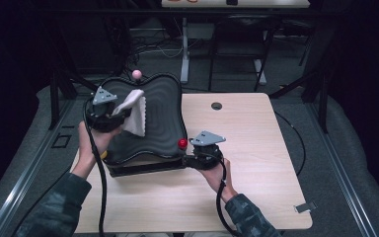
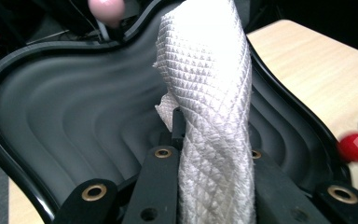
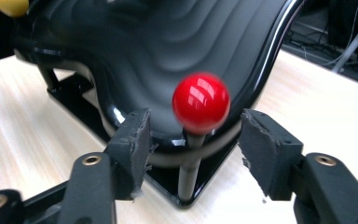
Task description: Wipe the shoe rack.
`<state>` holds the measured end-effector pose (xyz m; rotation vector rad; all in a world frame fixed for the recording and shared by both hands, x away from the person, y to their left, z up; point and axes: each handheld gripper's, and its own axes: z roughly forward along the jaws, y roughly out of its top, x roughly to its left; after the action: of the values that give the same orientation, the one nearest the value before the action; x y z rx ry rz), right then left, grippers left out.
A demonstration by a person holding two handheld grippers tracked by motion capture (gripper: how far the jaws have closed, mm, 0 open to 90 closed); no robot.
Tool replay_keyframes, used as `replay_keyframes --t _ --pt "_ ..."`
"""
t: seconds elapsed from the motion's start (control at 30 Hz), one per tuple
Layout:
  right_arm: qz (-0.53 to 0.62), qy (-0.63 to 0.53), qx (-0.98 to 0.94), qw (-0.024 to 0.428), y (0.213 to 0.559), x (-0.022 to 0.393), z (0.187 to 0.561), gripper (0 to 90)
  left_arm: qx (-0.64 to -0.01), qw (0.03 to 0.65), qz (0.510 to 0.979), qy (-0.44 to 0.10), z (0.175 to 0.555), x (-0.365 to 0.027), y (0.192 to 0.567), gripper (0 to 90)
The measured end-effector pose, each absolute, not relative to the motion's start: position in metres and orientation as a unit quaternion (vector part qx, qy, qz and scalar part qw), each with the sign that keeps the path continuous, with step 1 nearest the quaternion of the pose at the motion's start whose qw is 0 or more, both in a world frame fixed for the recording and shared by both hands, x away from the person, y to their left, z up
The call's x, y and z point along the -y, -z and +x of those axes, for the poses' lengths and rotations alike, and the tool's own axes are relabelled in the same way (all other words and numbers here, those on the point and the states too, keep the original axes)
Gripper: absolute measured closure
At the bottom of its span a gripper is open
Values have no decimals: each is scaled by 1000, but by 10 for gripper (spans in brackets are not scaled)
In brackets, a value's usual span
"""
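A black ribbed tray point(image 1: 163, 113) on a black base lies tilted on the left part of the wooden table point(image 1: 261, 148). My left gripper point(image 1: 109, 116) is over the tray's left side, shut on a white quilted cloth point(image 1: 134, 111). In the left gripper view the cloth point(image 2: 209, 93) stands up between the jaws of the left gripper point(image 2: 209, 154), above the tray's ribbed surface point(image 2: 74, 116). My right gripper point(image 1: 197, 155) is at the tray's near right corner. In its own view, the right gripper point(image 3: 193, 140) is open, with its pads either side of the red knob point(image 3: 200, 102) and clear of it.
A pink knob point(image 1: 136, 74) stands at the tray's far edge and a yellow knob point(image 3: 10, 5) at another corner. The table has a round hole point(image 1: 216, 105) near its far edge and a small metal clip point(image 1: 304, 207) at its near right corner. Dark frames and cables stand behind.
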<state>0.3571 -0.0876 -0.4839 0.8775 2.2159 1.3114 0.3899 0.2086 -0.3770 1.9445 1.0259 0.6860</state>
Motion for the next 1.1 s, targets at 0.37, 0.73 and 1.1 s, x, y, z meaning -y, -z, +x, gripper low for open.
replay_keyframes --t 0.37,0.73,1.1 --pt "254 -466 -828 182 471 74 382 502 -388 420 784 -240 353 -204 409 840" --pt "263 -451 -839 153 477 78 394 583 -377 428 795 -206 334 -195 433 840" --pt "335 -457 -807 164 481 73 383 601 -368 430 804 -184 317 -190 450 840"
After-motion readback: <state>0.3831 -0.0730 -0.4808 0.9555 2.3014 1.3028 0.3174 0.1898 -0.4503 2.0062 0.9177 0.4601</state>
